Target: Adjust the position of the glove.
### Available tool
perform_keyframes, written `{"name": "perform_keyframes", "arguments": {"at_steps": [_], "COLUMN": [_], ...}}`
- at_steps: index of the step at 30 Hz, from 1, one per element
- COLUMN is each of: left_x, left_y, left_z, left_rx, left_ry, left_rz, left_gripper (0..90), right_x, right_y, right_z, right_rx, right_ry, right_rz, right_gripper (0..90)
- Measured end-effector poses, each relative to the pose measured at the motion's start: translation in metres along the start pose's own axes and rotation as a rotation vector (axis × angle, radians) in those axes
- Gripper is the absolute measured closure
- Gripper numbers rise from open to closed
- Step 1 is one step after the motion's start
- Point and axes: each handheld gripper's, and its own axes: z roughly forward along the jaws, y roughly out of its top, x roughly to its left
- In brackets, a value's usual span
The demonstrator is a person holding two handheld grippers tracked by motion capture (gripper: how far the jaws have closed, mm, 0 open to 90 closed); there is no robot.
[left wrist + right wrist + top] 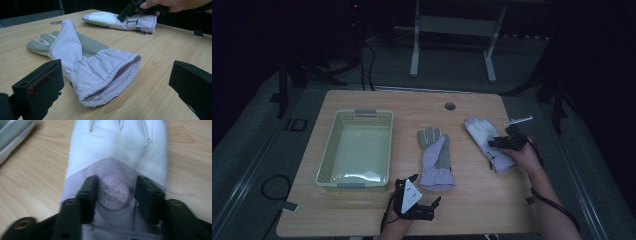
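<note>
**Two gloves on the bench, one hand-held gripper at each**

The right hand-held gripper [504, 141] sits low over the right glove [484, 137], at the right side of the bench [472, 200]. In the right gripper view its two black jaws stand a little apart on the lilac back of that glove, one on either side of a round embossed badge [113, 193]; they are not pressed together, and whether they have caught any fabric cannot be told. Beyond the badge the glove turns white toward its fingers. The person's right hand [527, 155] holds the tool from the cuff end of the glove.

The left hand-held gripper [414, 197] is at the near edge of the bench, held by the left hand [392, 220], with its grey three-cornered plate facing up. Its jaws are spread wide and hold nothing. In the left gripper view they frame the open, ribbed cuff of the left glove [87, 62], which lies just ahead of them, apart from both jaws. This glove is lilac with a grey palm, its fingers pointing away from the person, and it lies at the middle of the bench.

A pale green basket [332, 170] stands at the left of the bench, well apart from both gloves. A small round hole [450, 106] shows near the far edge.
</note>
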Motion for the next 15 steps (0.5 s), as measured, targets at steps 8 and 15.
{"name": "perform_keyframes", "arguments": {"at_steps": [8, 15], "left_x": [0.000, 0.000], "left_y": [0.000, 0.000], "left_z": [0.000, 0.000], "left_rx": [0.000, 0.001], "left_ry": [0.001, 0.002], "left_rz": [-0.001, -0.002], "left_gripper": [0.0, 0.0], "right_x": [0.013, 0.024], "right_y": [0.006, 0.006], "right_z": [-0.008, -0.033], "right_rx": [0.020, -0.041], "right_ry": [-0.034, -0.040], "right_rz": [0.053, 0.150], "right_gripper": [77.5, 78.7]}}
